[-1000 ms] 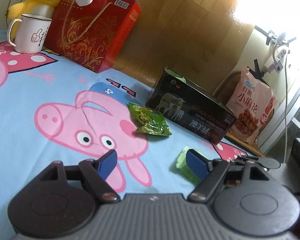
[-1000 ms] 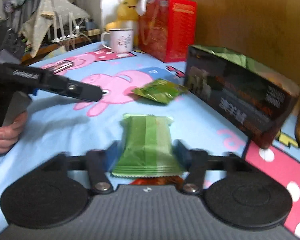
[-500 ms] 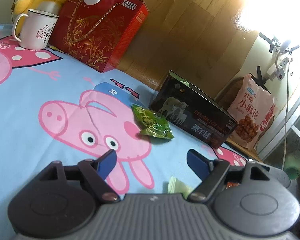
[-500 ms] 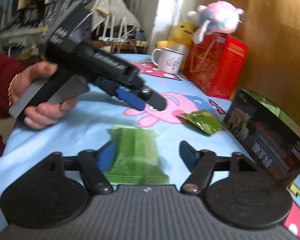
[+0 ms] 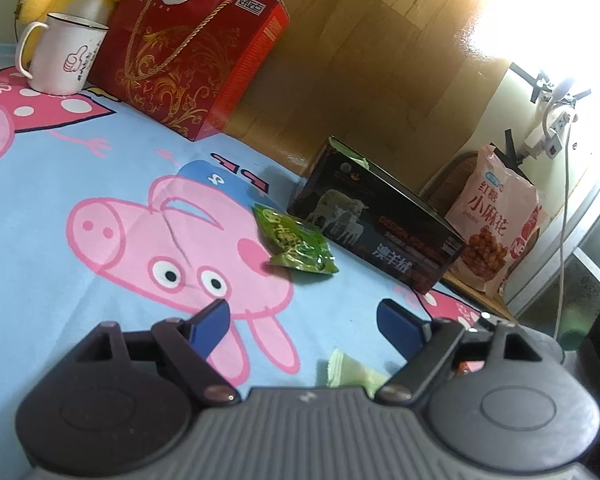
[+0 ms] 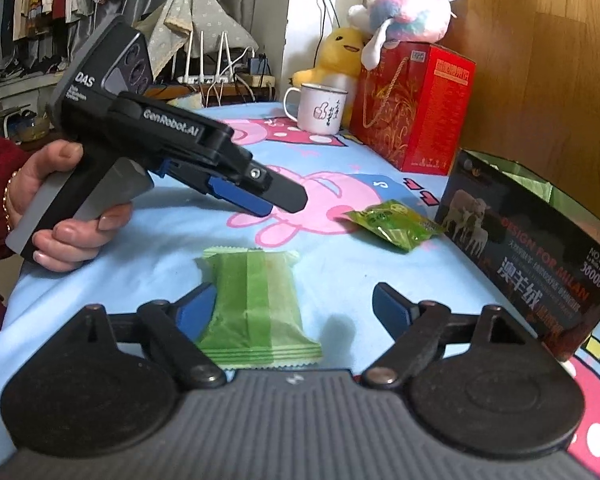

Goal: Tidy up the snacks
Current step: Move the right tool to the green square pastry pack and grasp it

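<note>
Two hand-held grippers are shown over a bed covered by a blue cartoon-pig sheet (image 6: 148, 248). Since the earlier frames the jaws of the right gripper (image 6: 294, 306) have been opened: a second ago the pale green striped snack packet (image 6: 256, 304) was pinched between both pads, whereas now it lies flat on the sheet, touched at most by the left pad, with clear space to the right pad. The jaws of the left gripper (image 5: 304, 318) have also just been opening and stand apart with nothing between them; only a corner of the striped packet (image 5: 350, 372) is seen beneath its body. That gripper is held by a hand (image 6: 56, 208) at the near left edge of the bed.

A bright green foil packet (image 6: 394, 224) is seen lying just beside the dark open-topped box (image 6: 532, 240) at the right edge. A red gift box (image 6: 416, 108), a white mug (image 6: 320, 108) and plush toys (image 6: 404, 16) are ranged along the far edge. Open sheet is left between the striped packet and the dark box.
</note>
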`<state>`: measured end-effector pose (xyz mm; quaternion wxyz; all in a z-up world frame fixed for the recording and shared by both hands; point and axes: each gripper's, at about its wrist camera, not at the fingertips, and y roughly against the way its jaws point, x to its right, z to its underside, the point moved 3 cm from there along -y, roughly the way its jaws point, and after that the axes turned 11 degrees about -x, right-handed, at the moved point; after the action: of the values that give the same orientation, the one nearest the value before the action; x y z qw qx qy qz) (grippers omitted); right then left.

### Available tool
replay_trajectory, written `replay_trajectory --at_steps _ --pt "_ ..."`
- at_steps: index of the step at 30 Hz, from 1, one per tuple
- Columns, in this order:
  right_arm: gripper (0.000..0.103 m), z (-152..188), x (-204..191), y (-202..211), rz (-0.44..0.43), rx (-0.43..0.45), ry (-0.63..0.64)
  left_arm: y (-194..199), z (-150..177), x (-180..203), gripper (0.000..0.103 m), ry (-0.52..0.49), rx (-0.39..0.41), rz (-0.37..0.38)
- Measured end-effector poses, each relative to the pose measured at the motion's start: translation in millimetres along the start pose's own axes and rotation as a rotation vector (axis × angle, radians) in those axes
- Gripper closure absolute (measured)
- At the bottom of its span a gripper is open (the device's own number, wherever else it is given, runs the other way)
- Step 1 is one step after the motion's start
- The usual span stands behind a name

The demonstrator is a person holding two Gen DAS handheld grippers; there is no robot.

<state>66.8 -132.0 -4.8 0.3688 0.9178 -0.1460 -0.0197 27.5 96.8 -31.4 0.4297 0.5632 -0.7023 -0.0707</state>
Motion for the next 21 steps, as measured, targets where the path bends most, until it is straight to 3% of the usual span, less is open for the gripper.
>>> replay_trajectory --at_steps 5,10,17,19,21 --pt "0.011 -1.2 -5.8 -2.1 0.076 -0.011 -0.001 1.9 0.4 0.7 0.019 -0.006 0.001 0.019" --pt "0.011 14.7 -20.3 14.2 0.182 -0.024 -0.042 6.6 0.5 -2.2 0.019 0.002 -0.005 0.098" --pt "0.012 24.3 -32.2 21.1 0.232 -0.063 -0.097 17.4 14.6 14.3 0.014 -0.019 -0.044 0.184" --pt "0.014 22.7 -33.2 21.9 0.22 -0.06 -0.119 16.8 18.4 17.7 0.014 -0.021 -0.062 0.178" --pt "0.022 19.9 -38.6 21.3 0.201 -0.056 -0.106 11.4 20.7 20.7 0.014 -0.027 -0.104 0.148"
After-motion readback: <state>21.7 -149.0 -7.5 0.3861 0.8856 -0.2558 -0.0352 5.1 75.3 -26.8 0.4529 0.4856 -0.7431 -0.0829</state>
